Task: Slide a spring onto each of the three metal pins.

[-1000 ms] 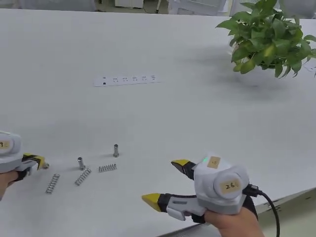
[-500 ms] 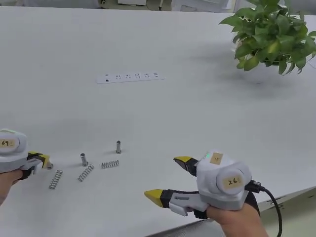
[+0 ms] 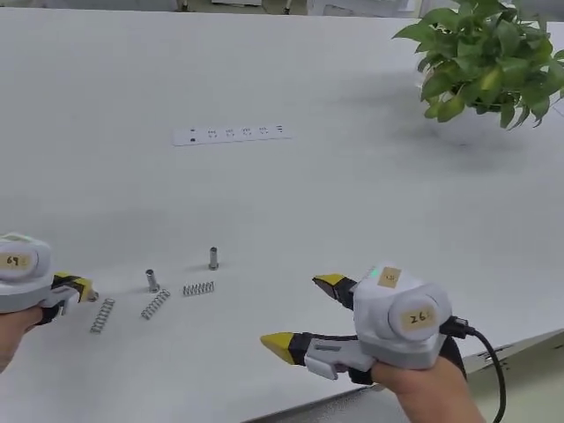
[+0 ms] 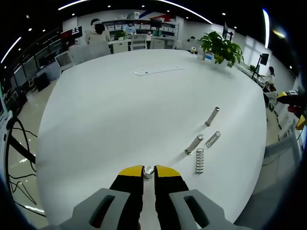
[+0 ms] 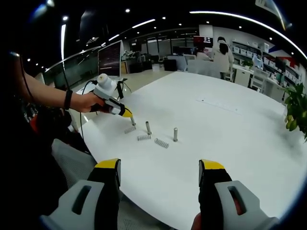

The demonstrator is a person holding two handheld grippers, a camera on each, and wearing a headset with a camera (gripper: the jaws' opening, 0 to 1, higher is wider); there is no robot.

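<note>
At the bottom of the head view, the right gripper [image 3: 304, 314] is being held low over the worktop [image 3: 370, 203], its fingers spread wide with nothing between them. At the left edge, the first pin [image 4: 148, 171] is being gripped upright between the narrow fingers of the left gripper [image 3: 81, 287].

The nearest spring [image 3: 102, 315] is lying flat just below and right of that pin, with its long axis running steeply up the frame. It is well apart from the open right gripper, toward the frame's left. The next move is judged to fall to that free gripper. The spring would have to be picked up and stood on end so that its axis lines up over the pin.

Further up, a second spring [image 3: 155, 304] is lying slantwise just below the second pin [image 3: 152, 280]. A third spring [image 3: 198, 288] is lying nearly level near the third pin [image 3: 213, 257]. Both pins are standing bare.

Beyond them, a power strip [image 3: 231, 134] is lying flat, and a potted plant [image 3: 485, 53] is seen at the upper right.
</note>
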